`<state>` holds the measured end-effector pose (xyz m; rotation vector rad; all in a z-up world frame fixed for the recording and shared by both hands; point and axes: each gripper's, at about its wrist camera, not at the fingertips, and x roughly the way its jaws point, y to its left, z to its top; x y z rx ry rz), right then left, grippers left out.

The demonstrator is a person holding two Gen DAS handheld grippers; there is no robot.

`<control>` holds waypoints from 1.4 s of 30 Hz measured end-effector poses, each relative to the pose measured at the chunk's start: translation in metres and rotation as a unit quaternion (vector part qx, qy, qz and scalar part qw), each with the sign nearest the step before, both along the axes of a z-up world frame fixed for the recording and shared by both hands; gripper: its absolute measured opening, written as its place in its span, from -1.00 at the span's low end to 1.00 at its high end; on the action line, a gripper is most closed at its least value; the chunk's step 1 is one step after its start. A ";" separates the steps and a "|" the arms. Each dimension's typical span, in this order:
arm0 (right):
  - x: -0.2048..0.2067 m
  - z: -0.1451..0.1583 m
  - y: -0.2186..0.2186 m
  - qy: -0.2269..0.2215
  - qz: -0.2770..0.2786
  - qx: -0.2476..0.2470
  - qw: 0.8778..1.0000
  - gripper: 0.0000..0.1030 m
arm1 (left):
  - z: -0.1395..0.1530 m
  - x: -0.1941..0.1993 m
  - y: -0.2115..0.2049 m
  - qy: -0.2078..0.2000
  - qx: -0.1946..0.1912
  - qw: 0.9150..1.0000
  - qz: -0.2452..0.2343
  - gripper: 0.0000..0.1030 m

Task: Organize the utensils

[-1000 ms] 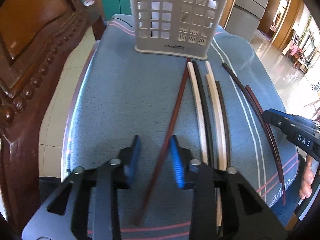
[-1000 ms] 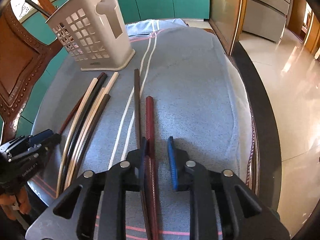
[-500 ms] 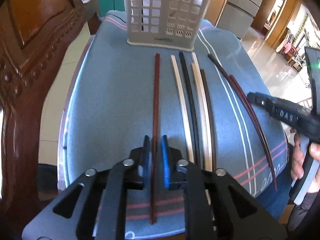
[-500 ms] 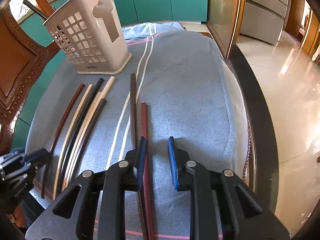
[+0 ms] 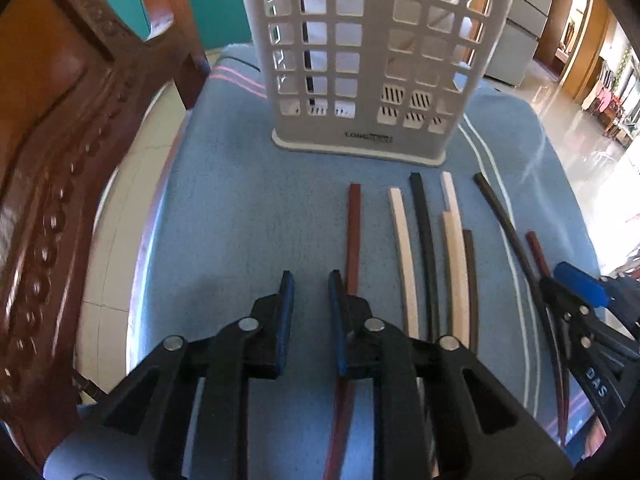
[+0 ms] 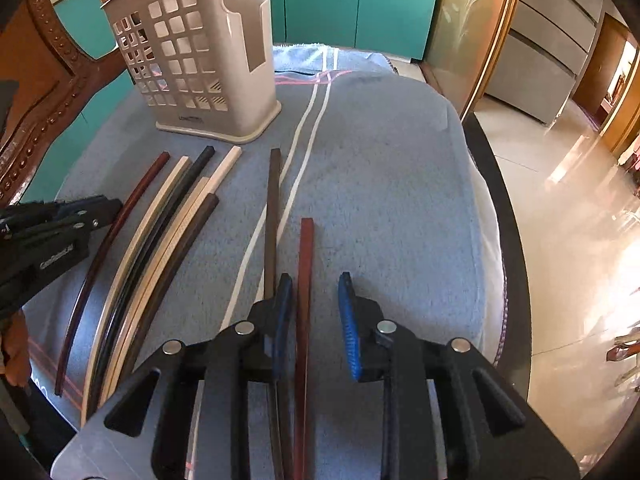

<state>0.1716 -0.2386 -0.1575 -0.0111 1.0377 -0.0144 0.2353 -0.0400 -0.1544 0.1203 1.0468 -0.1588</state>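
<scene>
Chopsticks lie in a loose row on a blue towel (image 6: pixel 400 184) spread over the worktop, their far tips pointing toward a pale slotted caddy (image 5: pixel 376 60) that stands upright at the far end, the likely home for all of them. The left hand-held gripper (image 5: pixel 311 292) hangs low over the near left of the row with its jaws apart and nothing between them; a reddish-brown stick (image 5: pixel 353 236) lies just right of its right finger, passing under that finger, so a small sideways shift looks needed before any pinch. The right hand-held gripper (image 6: pixel 314 296) is also spread wide, straddling a red stick (image 6: pixel 305 276) that lies between its blue pads close to the left one, while a dark brown stick (image 6: pixel 273 216) rests just outside on the left. Between the two tools lie cream, black and brown sticks (image 6: pixel 176 216) bunched side by side. Each gripper appears lined up along a stick's length, a stance that suits closing on the shaft near its end. A dark stick already seems to stand in the caddy's left cell; the rest await sorting.
</scene>
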 end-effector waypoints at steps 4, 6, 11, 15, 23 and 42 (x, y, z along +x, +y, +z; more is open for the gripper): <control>-0.001 0.000 -0.001 -0.004 -0.001 0.003 1.000 -0.49 | 0.002 0.001 -0.001 -0.004 0.009 1.000 -0.004 -0.51; 0.002 -0.001 -0.001 -0.005 -0.002 0.004 1.000 -0.48 | 0.002 0.000 -0.002 -0.006 0.012 1.000 -0.006 -0.48; 0.006 -0.001 0.000 0.002 -0.001 0.008 1.000 -0.39 | 0.000 0.000 0.000 -0.006 0.014 1.000 -0.009 -0.48; 0.009 -0.002 0.004 0.005 0.006 0.002 1.000 -0.30 | -0.001 -0.003 -0.002 -0.003 0.018 1.000 -0.015 -0.48; 0.012 -0.002 0.007 0.008 0.005 -0.003 1.000 -0.24 | 0.000 -0.001 0.000 0.003 0.012 1.000 -0.016 -0.48; -0.008 0.029 -0.008 -0.053 0.008 0.012 0.999 -0.87 | 0.017 -0.025 0.001 -0.015 -0.028 0.999 -0.018 -0.98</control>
